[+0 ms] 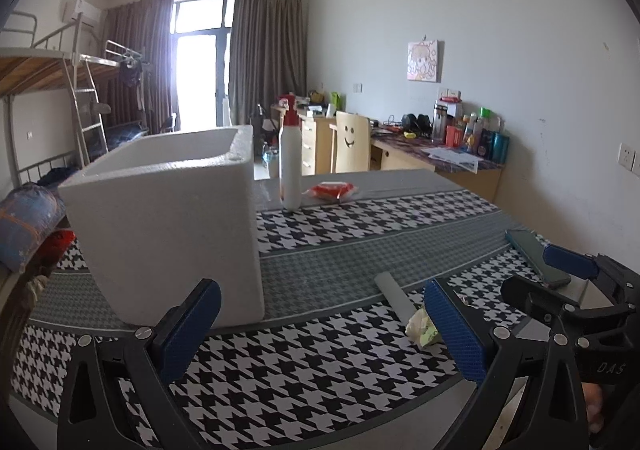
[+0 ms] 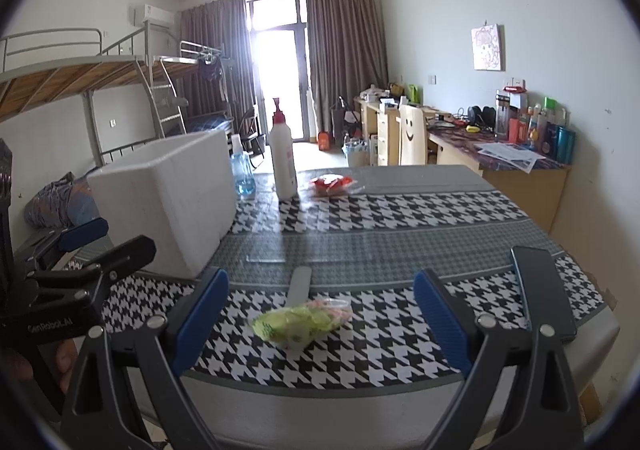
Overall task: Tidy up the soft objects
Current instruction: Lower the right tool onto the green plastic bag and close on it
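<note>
Two grippers are held low over the near edge of the houndstooth table (image 2: 400,242), and both are seen with their blue pads spread wide apart and nothing between them. A soft green packet (image 2: 298,320) is seen lying flat on the cloth, directly ahead of the right gripper (image 2: 320,314) and roughly centred in the gap between its fingers, so it is judged the nearer tool for a pick. From the left gripper (image 1: 320,326) the same packet (image 1: 422,328) is seen off to the right, partly hidden behind the right-hand pad, so a sideways shift would be needed there. The packet's long axis is seen running roughly left to right across the right gripper's opening, with a clear crinkled end toward the far right; a grey flat stick (image 2: 301,284) lies just beyond it, pointing away. A white foam box (image 2: 168,201) is stood open-topped to the left and further back, well apart from the packet, and is judged the likely destination. A second soft item, a red packet (image 2: 332,183), is seen far back beside a white bottle (image 2: 283,165).
</note>
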### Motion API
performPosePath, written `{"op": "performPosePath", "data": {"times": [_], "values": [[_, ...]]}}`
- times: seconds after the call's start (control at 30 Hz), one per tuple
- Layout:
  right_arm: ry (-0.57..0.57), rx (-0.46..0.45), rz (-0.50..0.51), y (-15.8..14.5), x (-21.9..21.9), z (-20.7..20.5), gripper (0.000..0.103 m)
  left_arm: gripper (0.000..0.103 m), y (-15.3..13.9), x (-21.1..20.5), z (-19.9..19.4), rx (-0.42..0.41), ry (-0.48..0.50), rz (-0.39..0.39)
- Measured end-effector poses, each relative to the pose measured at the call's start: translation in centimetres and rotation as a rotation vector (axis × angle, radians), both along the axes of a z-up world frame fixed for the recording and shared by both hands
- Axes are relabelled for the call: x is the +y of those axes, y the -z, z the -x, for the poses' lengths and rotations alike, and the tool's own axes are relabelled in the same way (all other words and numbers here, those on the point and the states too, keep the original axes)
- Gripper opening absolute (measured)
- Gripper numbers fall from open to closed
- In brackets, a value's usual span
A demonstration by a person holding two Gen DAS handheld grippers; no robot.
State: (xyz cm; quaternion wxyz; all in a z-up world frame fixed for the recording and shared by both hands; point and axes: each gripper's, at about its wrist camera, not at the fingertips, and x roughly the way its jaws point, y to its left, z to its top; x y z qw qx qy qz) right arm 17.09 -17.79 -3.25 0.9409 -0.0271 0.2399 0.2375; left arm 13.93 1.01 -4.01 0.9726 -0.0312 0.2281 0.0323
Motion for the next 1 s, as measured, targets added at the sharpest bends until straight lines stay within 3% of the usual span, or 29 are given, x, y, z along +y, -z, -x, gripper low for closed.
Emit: {"op": "performPosePath", "data": {"times": [0.3,1.0], "values": [[-0.029,0.071,0.034,2.6,0.8,-0.9,0.096,0.102,2.1,0.3,-1.1,0.065,-0.004,0.018],[-0.079,0.247,0.005,5.9,3.0,-3.3,0.096,0.102,4.2,2.0,-2.9,0.122,-0.076,0.018]]}}
